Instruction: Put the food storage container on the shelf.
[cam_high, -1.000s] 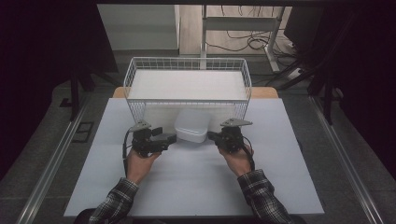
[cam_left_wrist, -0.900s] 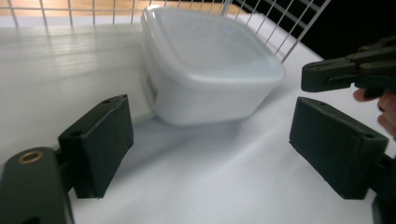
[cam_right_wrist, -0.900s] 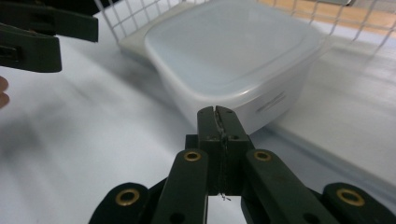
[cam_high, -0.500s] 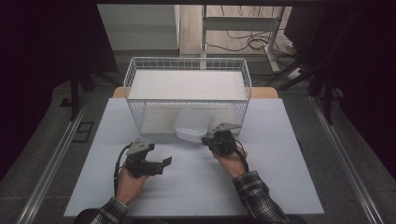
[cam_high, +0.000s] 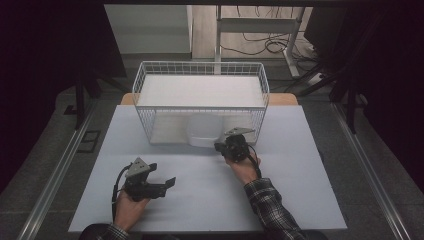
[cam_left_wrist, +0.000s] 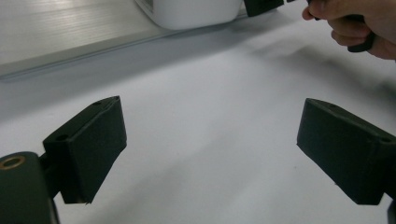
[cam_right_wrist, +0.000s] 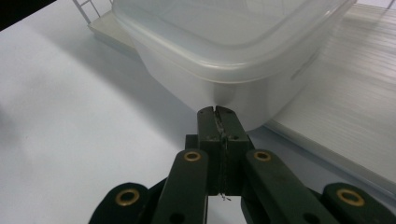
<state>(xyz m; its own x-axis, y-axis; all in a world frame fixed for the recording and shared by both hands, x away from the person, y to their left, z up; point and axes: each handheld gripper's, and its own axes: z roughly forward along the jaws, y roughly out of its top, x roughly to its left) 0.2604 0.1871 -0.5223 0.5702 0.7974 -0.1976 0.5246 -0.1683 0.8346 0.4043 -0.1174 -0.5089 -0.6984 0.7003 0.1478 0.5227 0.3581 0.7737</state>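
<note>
A translucent plastic container (cam_high: 204, 131) is seen on the white surface (cam_high: 210, 185), at the near wall of the wire basket (cam_high: 200, 100), which stands on the far half of the surface. The right claw (cam_high: 220, 146) is placed at the container's near right corner; in the right gripper view its two black jaws are pressed together with nothing between them, and their tips (cam_right_wrist: 218, 114) lie against, or just short of, the container (cam_right_wrist: 233, 51) wall below its rim. Contact cannot be settled from the frames.

The left claw (cam_high: 167, 184) is held well apart from the container, nearer the person's edge of the surface and to the container's left. Its jaws have just been opening and are spread wide, with bare surface between them.

The right hand (cam_high: 242, 167) is extended toward the container, with a plaid sleeve (cam_high: 267, 200) behind it. The left hand (cam_high: 129, 207) is drawn in low over the surface, its gripper pointed toward the right.

In the left gripper view the container's rounded base (cam_left_wrist: 196, 11) and the right hand (cam_left_wrist: 359, 23) are shown at the far edge. The high view alone gives the basket's whole outline; the right gripper view alone shows the container's lip and the closed jaw seam.
</note>
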